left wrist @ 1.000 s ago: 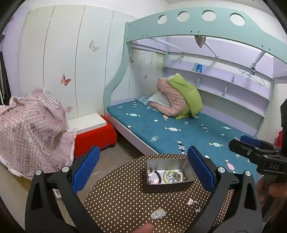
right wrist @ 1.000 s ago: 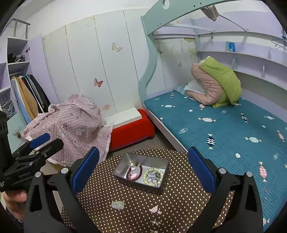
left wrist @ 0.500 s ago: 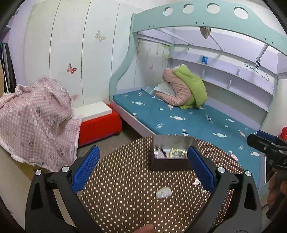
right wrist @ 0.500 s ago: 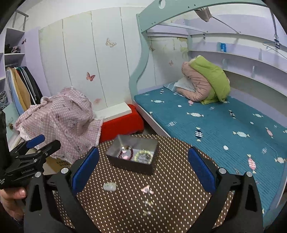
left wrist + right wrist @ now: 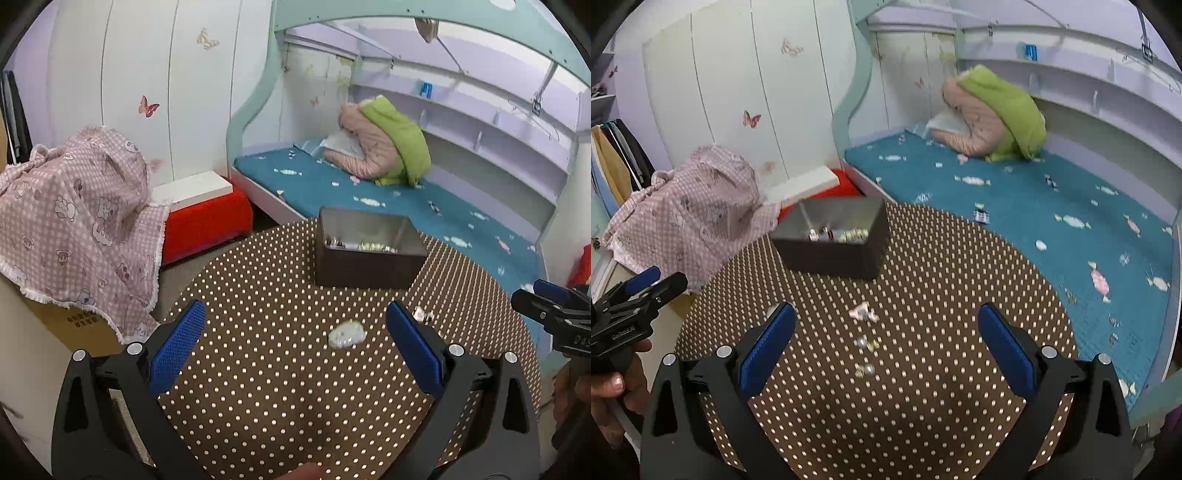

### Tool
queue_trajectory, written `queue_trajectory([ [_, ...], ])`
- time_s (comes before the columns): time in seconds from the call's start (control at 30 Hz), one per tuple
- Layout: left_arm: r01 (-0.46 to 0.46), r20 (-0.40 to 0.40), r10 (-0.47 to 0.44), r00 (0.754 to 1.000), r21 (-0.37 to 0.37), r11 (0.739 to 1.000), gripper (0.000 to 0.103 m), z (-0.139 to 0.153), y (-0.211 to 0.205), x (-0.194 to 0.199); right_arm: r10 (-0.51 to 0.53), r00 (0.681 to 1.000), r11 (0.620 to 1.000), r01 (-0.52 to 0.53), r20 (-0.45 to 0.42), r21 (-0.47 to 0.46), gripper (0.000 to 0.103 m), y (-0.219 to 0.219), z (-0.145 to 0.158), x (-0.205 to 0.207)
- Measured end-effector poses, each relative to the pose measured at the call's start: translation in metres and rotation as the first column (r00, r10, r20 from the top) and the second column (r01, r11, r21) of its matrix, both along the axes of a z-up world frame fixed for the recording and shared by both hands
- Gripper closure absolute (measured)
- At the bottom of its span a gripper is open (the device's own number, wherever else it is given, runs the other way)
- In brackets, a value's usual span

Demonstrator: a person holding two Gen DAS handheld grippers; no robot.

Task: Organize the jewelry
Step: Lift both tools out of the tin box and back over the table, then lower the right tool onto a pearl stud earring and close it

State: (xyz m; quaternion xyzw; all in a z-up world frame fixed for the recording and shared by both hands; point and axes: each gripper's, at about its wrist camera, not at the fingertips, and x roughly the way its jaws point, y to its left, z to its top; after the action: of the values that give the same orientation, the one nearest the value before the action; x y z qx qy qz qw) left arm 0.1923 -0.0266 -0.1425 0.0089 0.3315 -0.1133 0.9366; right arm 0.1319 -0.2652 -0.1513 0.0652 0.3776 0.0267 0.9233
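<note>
Round polka-dot table (image 5: pixel 258 369), metal box (image 5: pixel 364 264) on it — bunk bed (image 5: pixel 406 206) beyond

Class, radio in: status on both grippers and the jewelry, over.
Left gripper open, empty. Right gripper open, empty. Bracelets in metal box; white piece, pink piece, small earrings loose on dotted table. Nothing in the way.

Counts: 1 metal box (image 5: pixel 834 240) on the table (image 5: pixel 923 406), beaded pieces inside, number not readable. Loose on the table: 1 white oval piece (image 5: pixel 347 334), 1 pink piece (image 5: pixel 863 312), 2 small metallic pieces (image 5: pixel 867 343) (image 5: pixel 864 369). 2 grippers, left gripper (image 5: pixel 293 354) and right gripper (image 5: pixel 886 354), each with 2 blue-padded fingers (image 5: pixel 177 345), spread wide.
</note>
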Motion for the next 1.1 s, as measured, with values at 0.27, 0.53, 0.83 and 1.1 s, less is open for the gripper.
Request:
queue_trajectory([
  [0.27, 0.037, -0.039, -0.036, 0.999, 0.038, 0.999, 0.005, -0.026, -0.008, 0.001, 0.019, 0.996, 1.000, -0.019, -0.089, -0.003, 0.008, 0.001, -0.033, -0.001],
  [0.53, 0.074, -0.100, -0.066, 0.993, 0.076, 0.994, 0.005, -0.058, -0.021, 0.021, 0.103, 0.981, 0.995, -0.103, -0.167, 0.012, 0.018, 0.014, -0.065, 0.008],
  [0.83, 0.117, -0.155, -0.098, 0.983, 0.116, 0.986, 0.005, -0.091, -0.040, 0.050, 0.154, 0.969, 0.988, -0.157, -0.192, -0.002, 0.067, 0.028, -0.085, 0.020],
  [1.1, 0.127, -0.173, -0.105, 0.979, 0.120, 0.985, 0.005, -0.103, -0.046, 0.067, 0.215, 0.959, 0.972, -0.229, -0.185, -0.058, 0.087, 0.044, -0.086, 0.016],
])
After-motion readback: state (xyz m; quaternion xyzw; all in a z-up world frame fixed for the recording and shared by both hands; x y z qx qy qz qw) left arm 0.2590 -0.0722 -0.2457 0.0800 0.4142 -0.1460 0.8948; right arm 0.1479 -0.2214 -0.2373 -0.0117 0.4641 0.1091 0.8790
